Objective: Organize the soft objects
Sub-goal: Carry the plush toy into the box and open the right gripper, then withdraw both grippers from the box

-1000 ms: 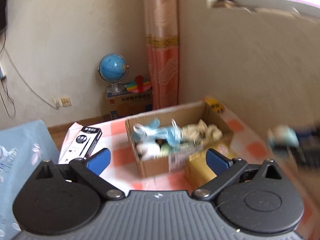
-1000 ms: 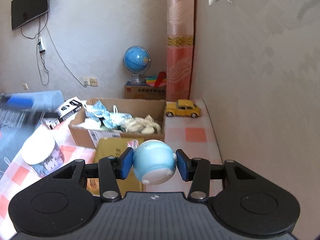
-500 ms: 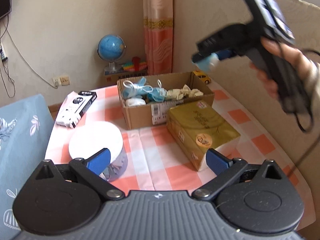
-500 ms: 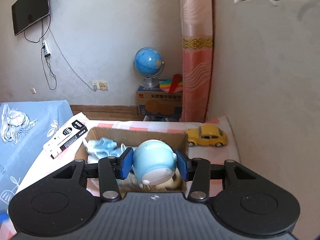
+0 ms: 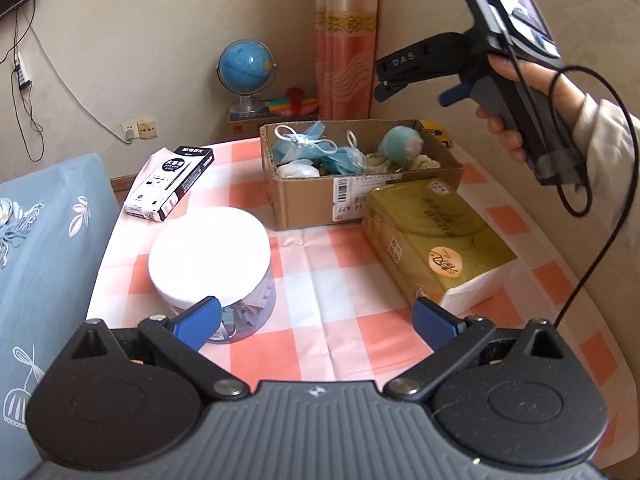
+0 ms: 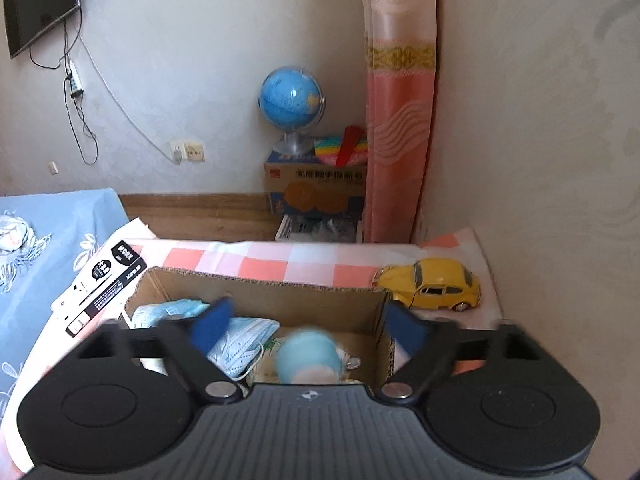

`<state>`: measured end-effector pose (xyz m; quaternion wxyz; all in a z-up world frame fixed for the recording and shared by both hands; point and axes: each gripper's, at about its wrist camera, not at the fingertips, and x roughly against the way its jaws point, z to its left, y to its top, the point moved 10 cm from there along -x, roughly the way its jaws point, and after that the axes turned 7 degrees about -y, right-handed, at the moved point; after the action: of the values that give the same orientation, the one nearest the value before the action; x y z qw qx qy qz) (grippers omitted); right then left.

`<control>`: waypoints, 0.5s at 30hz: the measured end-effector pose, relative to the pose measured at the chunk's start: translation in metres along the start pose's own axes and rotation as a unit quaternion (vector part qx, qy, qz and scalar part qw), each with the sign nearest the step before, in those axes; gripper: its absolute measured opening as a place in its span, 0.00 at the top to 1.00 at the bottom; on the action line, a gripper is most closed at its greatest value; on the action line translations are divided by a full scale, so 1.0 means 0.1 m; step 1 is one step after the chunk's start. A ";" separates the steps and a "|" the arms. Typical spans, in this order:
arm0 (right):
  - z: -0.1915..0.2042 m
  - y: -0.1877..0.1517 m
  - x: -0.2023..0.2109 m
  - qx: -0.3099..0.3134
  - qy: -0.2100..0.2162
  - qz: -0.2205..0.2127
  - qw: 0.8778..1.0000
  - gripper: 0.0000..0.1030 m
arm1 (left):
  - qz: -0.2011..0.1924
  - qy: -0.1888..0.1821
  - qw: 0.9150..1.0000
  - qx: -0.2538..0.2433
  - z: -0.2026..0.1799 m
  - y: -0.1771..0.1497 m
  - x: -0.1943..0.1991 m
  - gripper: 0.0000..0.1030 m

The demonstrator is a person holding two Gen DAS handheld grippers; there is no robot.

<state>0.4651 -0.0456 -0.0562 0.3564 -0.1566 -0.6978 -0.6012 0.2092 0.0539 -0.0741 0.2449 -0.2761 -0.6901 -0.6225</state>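
A cardboard box (image 5: 360,194) on the checked tablecloth holds blue face masks (image 5: 308,148), pale soft items and a round light-blue plush toy (image 5: 400,146). A hand holds my right gripper (image 5: 384,80) above the box's right end. Its jaws are opening and its blue pads (image 6: 212,324) stand wide apart. The plush toy (image 6: 308,358) lies blurred below them inside the box (image 6: 260,284), touching neither pad. My left gripper (image 5: 316,320) is open and empty, low over the near part of the table.
A gold tissue pack (image 5: 432,236) lies in front of the box, with a white-lidded jar (image 5: 210,256) to its left. A black-and-white carton (image 5: 170,178) sits at the table's left edge. A yellow toy car (image 6: 432,284) stands behind the box by the wall.
My right gripper carried the blue plush toy over the box, then opened, and the toy dropped in among the masks. My left gripper sank and pulled back, so more of the table shows.
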 end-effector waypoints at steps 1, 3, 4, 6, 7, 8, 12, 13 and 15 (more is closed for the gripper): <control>0.00 0.00 0.03 -0.002 0.003 -0.004 1.000 0.02 | 0.000 0.000 1.000 0.001 0.01 0.00 0.00 0.02; -0.01 -0.02 0.09 -0.006 0.004 -0.005 1.000 0.01 | 0.001 0.003 1.000 0.003 0.02 0.00 0.00 0.02; -0.01 -0.02 0.12 -0.007 0.003 -0.005 1.000 0.00 | 0.000 0.004 1.000 0.003 0.02 0.00 0.00 0.02; -0.02 -0.04 0.21 -0.007 -0.002 -0.006 1.000 0.00 | 0.000 0.008 1.000 0.002 0.01 0.00 0.01 0.02; -0.02 -0.05 0.25 -0.007 -0.005 -0.006 1.000 0.00 | -0.001 0.009 1.000 0.001 0.01 0.00 0.03 0.02; -0.03 -0.06 0.31 -0.008 -0.006 -0.006 1.000 0.00 | -0.002 0.010 1.000 0.001 0.01 0.00 0.04 0.02; -0.02 -0.16 0.57 -0.012 -0.014 -0.001 1.000 0.00 | -0.005 0.020 1.000 0.005 0.04 0.01 0.10 0.02; -0.02 -0.18 0.63 -0.012 -0.018 0.000 1.000 0.00 | -0.007 0.023 1.000 0.006 0.05 0.01 0.12 0.02; -0.01 -0.27 0.79 -0.012 -0.025 0.004 1.000 0.00 | -0.009 0.028 1.000 0.006 0.07 0.02 0.15 0.02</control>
<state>0.3924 -0.0692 -0.0214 0.3399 -0.1787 -0.6985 -0.6038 0.1994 0.0617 -0.0631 0.2602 -0.2511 -0.6891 -0.6280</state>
